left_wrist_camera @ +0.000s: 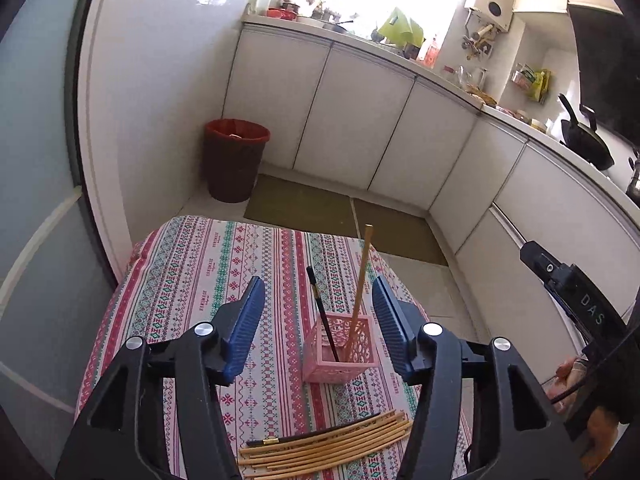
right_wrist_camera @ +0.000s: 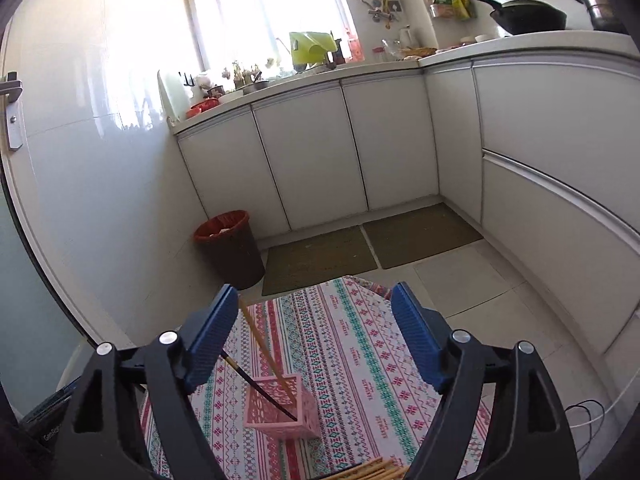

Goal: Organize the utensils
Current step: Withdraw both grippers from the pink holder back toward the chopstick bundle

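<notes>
A pink lattice basket (left_wrist_camera: 340,354) stands on the patterned tablecloth (left_wrist_camera: 192,280). It holds one black chopstick (left_wrist_camera: 320,308) and one wooden chopstick (left_wrist_camera: 360,288), both leaning. Several wooden chopsticks (left_wrist_camera: 320,446) and a black one lie in a pile at the near table edge. My left gripper (left_wrist_camera: 318,320) is open and empty, raised above the table with the basket between its fingers in view. My right gripper (right_wrist_camera: 310,340) is open and empty, above the basket (right_wrist_camera: 282,408); the pile (right_wrist_camera: 376,468) shows at the bottom edge.
A dark bin with a red liner (left_wrist_camera: 234,160) stands on the floor by the wall. White kitchen cabinets (left_wrist_camera: 360,120) run along the back and right, with a cluttered counter and a wok (left_wrist_camera: 586,140). Two floor mats (left_wrist_camera: 304,204) lie beyond the table.
</notes>
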The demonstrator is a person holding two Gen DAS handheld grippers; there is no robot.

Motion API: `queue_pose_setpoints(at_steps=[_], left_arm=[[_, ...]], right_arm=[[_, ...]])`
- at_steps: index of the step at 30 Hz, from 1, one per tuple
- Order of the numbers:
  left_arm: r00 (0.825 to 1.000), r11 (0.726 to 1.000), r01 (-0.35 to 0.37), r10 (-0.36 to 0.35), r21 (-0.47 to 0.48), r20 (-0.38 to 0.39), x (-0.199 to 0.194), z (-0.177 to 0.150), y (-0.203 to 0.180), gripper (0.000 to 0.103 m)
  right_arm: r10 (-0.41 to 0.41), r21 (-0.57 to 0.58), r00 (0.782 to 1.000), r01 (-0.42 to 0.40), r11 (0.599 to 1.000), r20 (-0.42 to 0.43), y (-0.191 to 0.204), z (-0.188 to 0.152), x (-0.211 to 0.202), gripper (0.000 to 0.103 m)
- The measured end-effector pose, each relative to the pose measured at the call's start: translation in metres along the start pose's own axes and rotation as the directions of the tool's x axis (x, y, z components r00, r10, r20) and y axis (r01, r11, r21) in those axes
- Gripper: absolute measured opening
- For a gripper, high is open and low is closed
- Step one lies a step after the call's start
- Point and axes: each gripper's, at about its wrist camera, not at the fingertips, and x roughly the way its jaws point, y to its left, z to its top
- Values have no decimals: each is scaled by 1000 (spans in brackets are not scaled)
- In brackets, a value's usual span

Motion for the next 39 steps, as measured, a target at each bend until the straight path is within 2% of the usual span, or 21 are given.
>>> queue_pose_setpoints(at_steps=[1,5,9,15,22,27,31,34,38,39], left_arm=[[1000,1000,0,0,10,-2,-2,-2,-4,59],[1000,999,-7,7,33,5,-11,-10,-17,79],[1000,998,-17,18,62,-11,-14,-18,-26,87],[998,990,-29,35,137,-45,-14,-33,-43,93],[993,979,-32,54,203,-100,-6,-56,-58,94],[984,965,-18,63,262,-167,5,-68,-70,96],[954,942,57,46,330,-296,28,-86,-80,96],[921,918,105,55,382,-385,48,-106,-85,96],[857,889,186,61,419,-512,76,-133,-94,96],[831,887,218,52,408,-554,86,-141,-96,96]], right_arm=[[-7,-9,1000,7,1000,-6,-4,-2,-5,83],[-27,-16,1000,27,1000,-9,-19,-13,-25,93],[-22,1,999,22,1000,-34,-35,-23,-43,96],[-28,-45,996,24,999,-86,-45,-36,-62,96],[-81,-104,991,70,992,-108,-62,-60,-88,96],[-89,-121,985,71,990,-151,-72,-77,-105,96],[-95,-83,969,77,994,-230,-92,-95,-110,96],[-125,-26,943,123,992,-308,-120,-116,-104,96],[-133,78,904,179,981,-406,-156,-142,-99,96],[-132,91,896,188,978,-424,-161,-144,-96,96]])
